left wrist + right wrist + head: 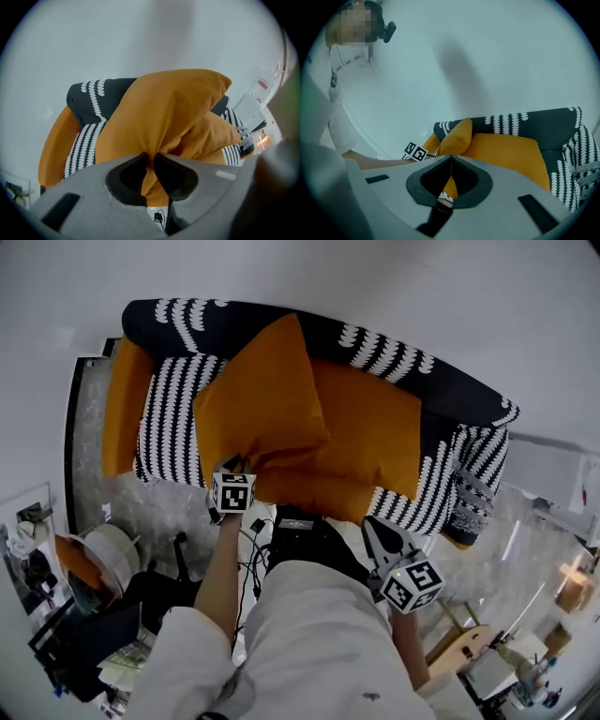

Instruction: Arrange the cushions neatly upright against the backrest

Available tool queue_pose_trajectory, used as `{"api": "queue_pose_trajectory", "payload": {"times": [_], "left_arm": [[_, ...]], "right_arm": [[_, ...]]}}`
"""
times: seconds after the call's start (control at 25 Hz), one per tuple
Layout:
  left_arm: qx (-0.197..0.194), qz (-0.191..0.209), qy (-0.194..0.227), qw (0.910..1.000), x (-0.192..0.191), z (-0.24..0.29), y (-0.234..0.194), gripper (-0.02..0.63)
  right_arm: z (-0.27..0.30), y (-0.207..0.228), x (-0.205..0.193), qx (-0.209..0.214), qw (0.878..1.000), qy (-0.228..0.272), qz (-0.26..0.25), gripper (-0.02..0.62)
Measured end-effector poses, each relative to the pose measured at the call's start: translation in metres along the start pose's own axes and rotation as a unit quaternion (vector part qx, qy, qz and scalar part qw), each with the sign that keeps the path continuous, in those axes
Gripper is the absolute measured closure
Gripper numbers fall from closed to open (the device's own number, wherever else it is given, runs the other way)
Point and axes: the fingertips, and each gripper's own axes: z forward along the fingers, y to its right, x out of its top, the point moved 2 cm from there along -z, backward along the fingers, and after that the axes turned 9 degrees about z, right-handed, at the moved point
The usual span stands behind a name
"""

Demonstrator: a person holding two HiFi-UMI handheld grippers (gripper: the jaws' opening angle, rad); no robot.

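Soft, even indoor light fills every view, without hard glare. A faint grey shadow falls on the white wall [454, 63]. Fisheye distortion bends the sofa [441, 381] and blackens the gripper views' corners. The orange cushion [173, 108] looks sharp and evenly lit.

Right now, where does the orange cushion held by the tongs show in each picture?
Head view: orange cushion upper centre, left tongs at its lower corner.
Left gripper view: orange cushion fills the centre.
Right gripper view: orange cushion small, near centre.
Shared landmark: patterned backrest.
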Motion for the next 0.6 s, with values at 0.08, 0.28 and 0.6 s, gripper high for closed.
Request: {"api": "queue_pose_trajectory", "payload": {"times": [0.08,0.28,0.6], "left_arm": [[0.007,0.008,0.006,0.9999,0.001,-0.005,0.002,0.57],[0.021,0.001,0.034,0.9992,0.012,-0.03,0.0,0.589],[0.038,-0.023,0.086,0.9953,0.018,-0.102,0.006,0.591]], "right_arm": [[-0.009,0.001,-0.005,0.001,1.0,0.01,0.001,0.586],[-0.032,0.004,-0.023,0.002,0.999,0.031,0.01,0.586],[-0.047,-0.004,-0.031,0.044,0.997,0.066,0.009,0.586]]}}
